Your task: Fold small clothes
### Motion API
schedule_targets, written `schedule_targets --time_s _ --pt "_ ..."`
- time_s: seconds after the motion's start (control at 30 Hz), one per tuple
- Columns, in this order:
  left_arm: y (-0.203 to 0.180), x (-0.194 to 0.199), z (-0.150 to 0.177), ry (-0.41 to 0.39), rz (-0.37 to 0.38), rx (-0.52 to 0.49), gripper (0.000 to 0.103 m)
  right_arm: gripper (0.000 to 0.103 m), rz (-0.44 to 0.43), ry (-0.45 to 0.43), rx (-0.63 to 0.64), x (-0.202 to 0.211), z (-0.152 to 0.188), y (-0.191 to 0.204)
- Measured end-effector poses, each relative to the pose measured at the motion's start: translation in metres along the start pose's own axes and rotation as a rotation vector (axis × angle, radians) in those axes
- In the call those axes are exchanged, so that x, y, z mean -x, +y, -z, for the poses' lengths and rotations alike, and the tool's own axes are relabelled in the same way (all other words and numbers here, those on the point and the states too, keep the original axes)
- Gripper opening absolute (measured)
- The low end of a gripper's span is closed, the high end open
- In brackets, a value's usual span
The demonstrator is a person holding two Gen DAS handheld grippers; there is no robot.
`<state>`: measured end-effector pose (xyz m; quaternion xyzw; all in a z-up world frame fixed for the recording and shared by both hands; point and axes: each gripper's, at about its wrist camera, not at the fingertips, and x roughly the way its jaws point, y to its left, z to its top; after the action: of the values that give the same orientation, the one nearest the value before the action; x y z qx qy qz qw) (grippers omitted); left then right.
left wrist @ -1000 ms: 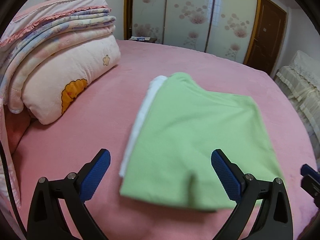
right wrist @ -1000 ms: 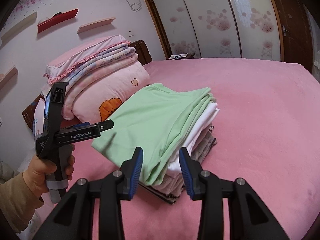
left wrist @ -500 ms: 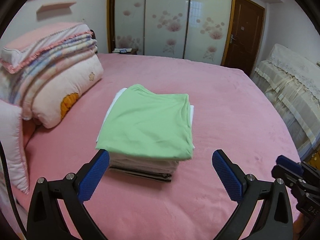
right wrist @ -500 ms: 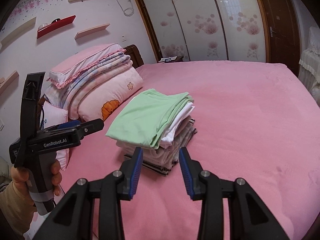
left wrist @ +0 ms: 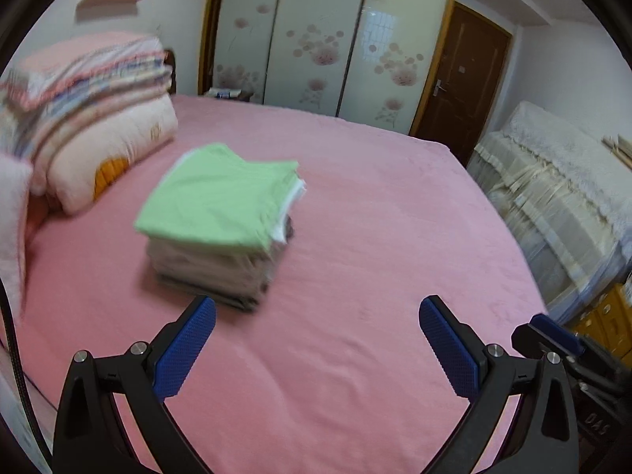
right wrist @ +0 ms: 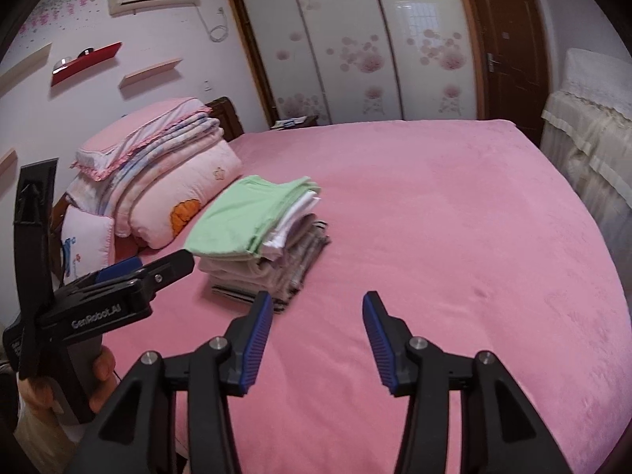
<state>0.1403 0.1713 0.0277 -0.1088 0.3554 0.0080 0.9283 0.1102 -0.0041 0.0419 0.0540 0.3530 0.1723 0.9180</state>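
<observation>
- A stack of folded small clothes [left wrist: 221, 229] sat on the pink plush bedspread [left wrist: 355, 260], left of the bed's middle and near the pillows.
- A light green folded garment [right wrist: 252, 217] lay on top, above a white one and beige and striped pieces.
- The left gripper [left wrist: 316, 339], black with blue ribbed pads, stood wide apart with nothing between its fingers, clear of the stack.
- The right gripper [right wrist: 318, 331] had just been opening; its jaws stood moderately apart, empty, over bare bedspread just beside the stack's near corner.
- A hand [right wrist: 79, 375] gripped the left gripper's grey handle at the right wrist view's left edge.
- A pile of folded pink bedding and pillows [right wrist: 158, 173] lay at the headboard.
</observation>
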Motion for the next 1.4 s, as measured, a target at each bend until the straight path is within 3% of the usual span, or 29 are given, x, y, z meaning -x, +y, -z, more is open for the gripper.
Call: schedule_targets --time_s 0.3,0.47,0.7,0.8,1.4 --pt "-0.043 0.010 0.061 0.089 0.060 -0.016 0.102 0.048 0.171 -0.020 -0.085 0.047 0.058 -0.046" --pt "-0.066 0.015 0.089 0.136 0.014 -0.080 0.102 0.049 0.191 0.006 -0.107 0.064 0.091 -0.056" --pt "-0.080 0.027 0.116 0.144 -0.029 -0.135 0.102 0.055 0.239 0.015 -0.142 0.078 0.110 -0.065" --pt "-0.085 0.032 0.120 0.137 -0.036 -0.144 0.102 0.061 0.241 0.015 -0.140 0.081 0.112 -0.062" --pt "-0.104 0.058 0.122 0.071 -0.100 -0.182 0.102 0.062 0.233 0.015 -0.145 0.093 0.118 -0.062"
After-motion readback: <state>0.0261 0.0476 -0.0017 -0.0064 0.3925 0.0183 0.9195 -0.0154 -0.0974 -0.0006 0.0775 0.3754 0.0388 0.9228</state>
